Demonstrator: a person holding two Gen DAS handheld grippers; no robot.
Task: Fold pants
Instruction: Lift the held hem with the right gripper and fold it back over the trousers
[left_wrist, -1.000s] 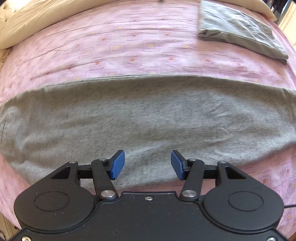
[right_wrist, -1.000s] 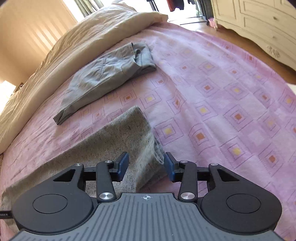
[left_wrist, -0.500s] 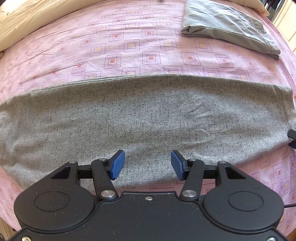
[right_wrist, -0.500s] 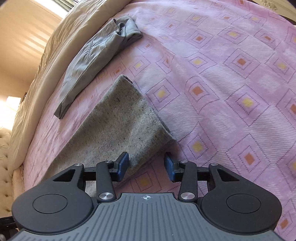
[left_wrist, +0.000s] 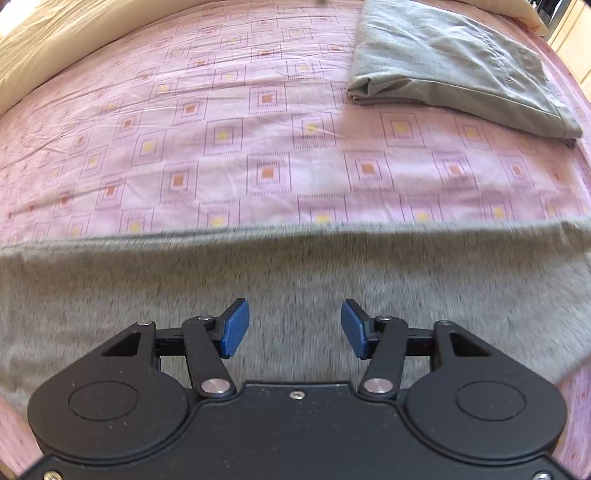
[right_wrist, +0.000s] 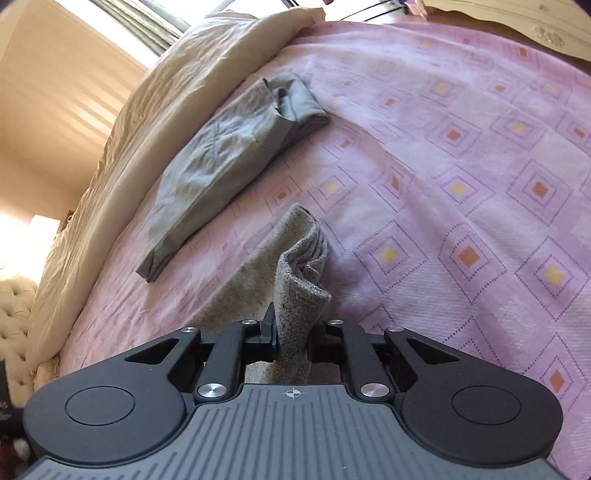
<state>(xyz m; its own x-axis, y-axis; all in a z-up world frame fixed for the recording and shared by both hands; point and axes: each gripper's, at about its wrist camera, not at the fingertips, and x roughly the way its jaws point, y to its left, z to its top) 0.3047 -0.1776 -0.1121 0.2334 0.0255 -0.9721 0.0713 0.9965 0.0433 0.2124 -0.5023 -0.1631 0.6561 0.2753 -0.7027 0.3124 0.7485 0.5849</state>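
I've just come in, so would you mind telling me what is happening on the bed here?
A person with a gripper in each hand is folding the speckled grey pants laid across the pink bedspread. The right gripper has just closed its jaws on one end of the pants, bunching the cloth. The left gripper hovers open over the middle, gripping nothing. Another pair of grey pants lies already folded farther back, near the cream duvet.

The right tool (right_wrist: 291, 332) has just closed, pinching the speckled grey pants' (right_wrist: 295, 280) bunched end above the bed (right_wrist: 461, 177).
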